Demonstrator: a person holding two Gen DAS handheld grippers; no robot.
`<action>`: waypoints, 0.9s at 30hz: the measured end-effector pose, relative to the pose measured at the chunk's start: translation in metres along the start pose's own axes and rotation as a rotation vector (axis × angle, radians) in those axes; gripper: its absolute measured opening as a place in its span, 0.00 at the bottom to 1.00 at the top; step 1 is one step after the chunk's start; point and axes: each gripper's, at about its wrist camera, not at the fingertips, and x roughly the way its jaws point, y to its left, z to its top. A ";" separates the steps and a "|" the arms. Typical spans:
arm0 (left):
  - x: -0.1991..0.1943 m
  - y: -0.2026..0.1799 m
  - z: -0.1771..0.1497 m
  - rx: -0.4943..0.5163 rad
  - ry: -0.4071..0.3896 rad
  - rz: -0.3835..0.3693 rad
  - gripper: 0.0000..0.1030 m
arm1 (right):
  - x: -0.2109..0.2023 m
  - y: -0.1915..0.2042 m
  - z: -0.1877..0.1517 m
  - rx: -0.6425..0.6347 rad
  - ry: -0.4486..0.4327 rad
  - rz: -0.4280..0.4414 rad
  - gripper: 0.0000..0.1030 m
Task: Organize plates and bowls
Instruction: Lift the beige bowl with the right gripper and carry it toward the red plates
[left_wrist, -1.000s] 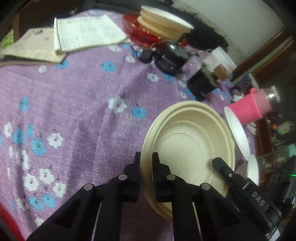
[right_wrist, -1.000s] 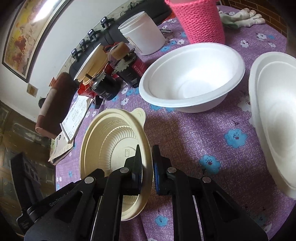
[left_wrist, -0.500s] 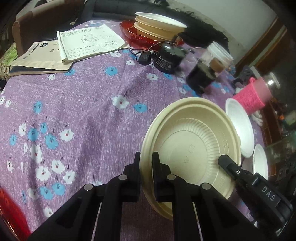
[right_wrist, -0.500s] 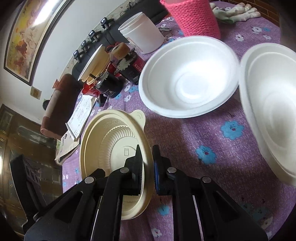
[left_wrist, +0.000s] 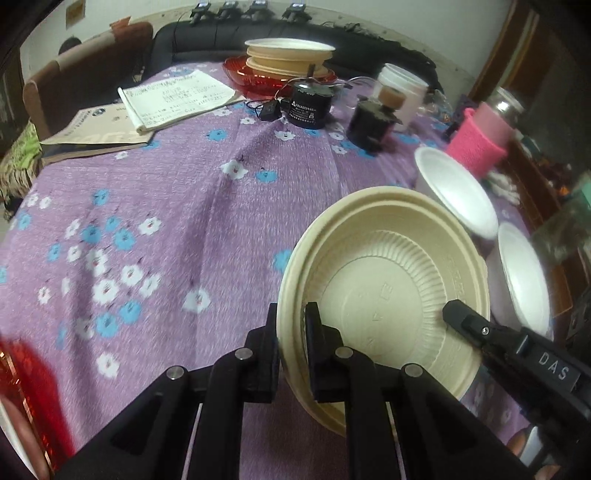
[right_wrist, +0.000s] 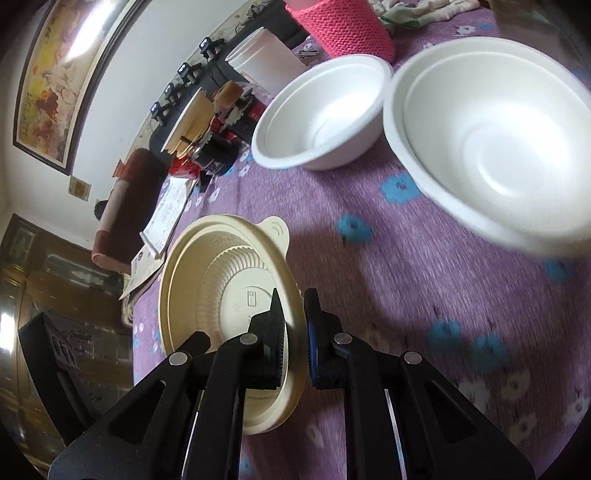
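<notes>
A beige plastic bowl is held above the purple flowered tablecloth by both grippers. My left gripper is shut on its left rim. My right gripper is shut on the opposite rim of the same beige bowl; one of its fingers shows in the left wrist view. Two white foam bowls sit to the right, and also show in the right wrist view. A stack of beige bowls stands on a red tray at the far edge.
Papers and a notebook lie far left. A black can, a dark jar, a white tub and a pink knitted cup stand at the far right. A red object is at the near left.
Both grippers have lifted the beige bowl and pulled back, so the view has levelled and more of the table and far wall shows. The white foam bowls now appear closer to the right gripper.
</notes>
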 end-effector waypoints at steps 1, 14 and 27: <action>-0.003 0.000 -0.003 0.005 -0.006 0.005 0.11 | -0.002 0.000 -0.003 -0.004 0.000 0.004 0.09; -0.038 0.011 -0.046 0.045 -0.064 0.090 0.14 | -0.012 0.008 -0.037 -0.064 0.004 0.104 0.11; -0.041 0.021 -0.056 0.029 -0.073 0.128 0.14 | 0.002 0.016 -0.044 -0.124 0.032 0.153 0.11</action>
